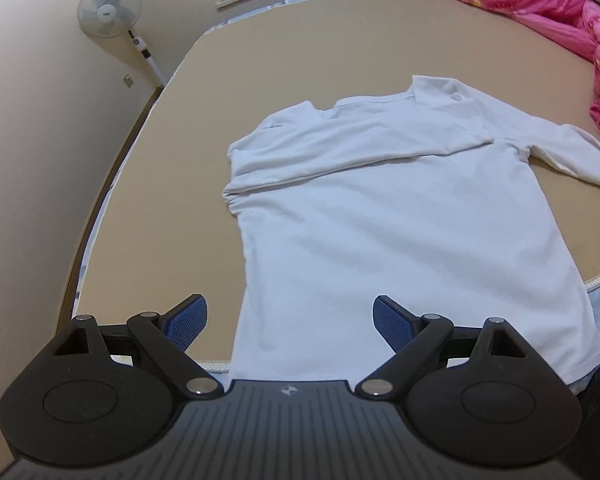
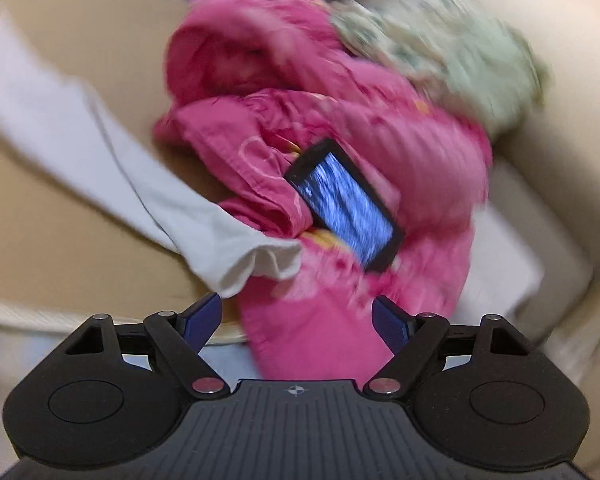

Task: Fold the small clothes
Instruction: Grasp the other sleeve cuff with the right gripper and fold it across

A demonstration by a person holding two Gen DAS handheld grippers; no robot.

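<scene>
On tan bed (image 1: 284,60): smooth white shirt (image 1: 400,232), sleeve folded across.

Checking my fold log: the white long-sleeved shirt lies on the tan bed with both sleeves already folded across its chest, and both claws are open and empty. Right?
Not quite. Only one sleeve is folded across the white long-sleeved shirt; the other sleeve lies stretched out toward the pink quilt, as the left wrist view shows. The left claw and right claw are open and empty.

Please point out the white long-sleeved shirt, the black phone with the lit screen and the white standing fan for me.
White long-sleeved shirt (image 1: 400,240), left wrist view, middle of its body.
Black phone with the lit screen (image 2: 346,206), right wrist view, centre of its screen.
White standing fan (image 1: 109,9), left wrist view, hub of its head.
</scene>
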